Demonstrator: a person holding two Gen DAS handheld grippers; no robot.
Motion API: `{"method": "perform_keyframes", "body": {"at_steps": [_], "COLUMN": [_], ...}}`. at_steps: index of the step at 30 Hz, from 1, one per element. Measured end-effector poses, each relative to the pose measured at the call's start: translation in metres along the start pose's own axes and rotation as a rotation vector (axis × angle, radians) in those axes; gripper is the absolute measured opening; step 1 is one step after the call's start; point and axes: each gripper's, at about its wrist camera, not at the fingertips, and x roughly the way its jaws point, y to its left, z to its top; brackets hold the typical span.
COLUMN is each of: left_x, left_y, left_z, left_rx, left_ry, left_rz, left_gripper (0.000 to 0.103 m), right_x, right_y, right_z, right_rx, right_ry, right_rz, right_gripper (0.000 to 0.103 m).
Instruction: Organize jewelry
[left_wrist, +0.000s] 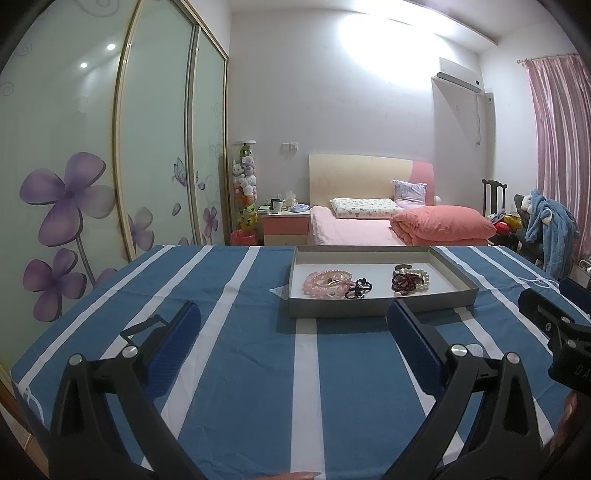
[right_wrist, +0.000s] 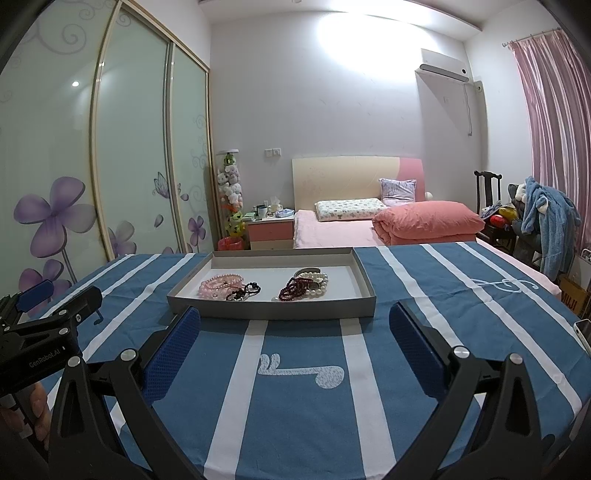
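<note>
My left gripper (left_wrist: 293, 325) and right gripper (right_wrist: 294, 326) both gape wide, empty, above the striped cloth (right_wrist: 295, 406). Grey tray (right_wrist: 271, 310) with bead bracelets (right_wrist: 303, 286) sits just ahead, untouched.

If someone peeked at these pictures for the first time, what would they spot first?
Probably the shallow grey cardboard tray in the middle of the blue-and-white striped tablecloth, holding a pink bead bracelet pile on its left and white pearl bracelets on its right. Both open grippers, left and right, wait empty in front.

Bare cloth (right_wrist: 295, 406) before tray (right_wrist: 271, 308) (low-walled)
</note>
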Motion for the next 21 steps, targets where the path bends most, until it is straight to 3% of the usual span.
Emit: {"method": "perform_keyframes", "body": {"at_steps": [21], "left_x": [0.0024], "left_y": [0.0], "left_z": [-0.0035], "left_rx": [0.0], "left_ry": [0.006], "left_rz": [0.002], "left_gripper": [0.099], "right_x": [-0.0003], "right_y": [0.0007], "right_z": [-0.0002], "right_rx": [0.001], "right_ry": [0.002], "right_rz": [0.0], "right_gripper": [0.101]}}
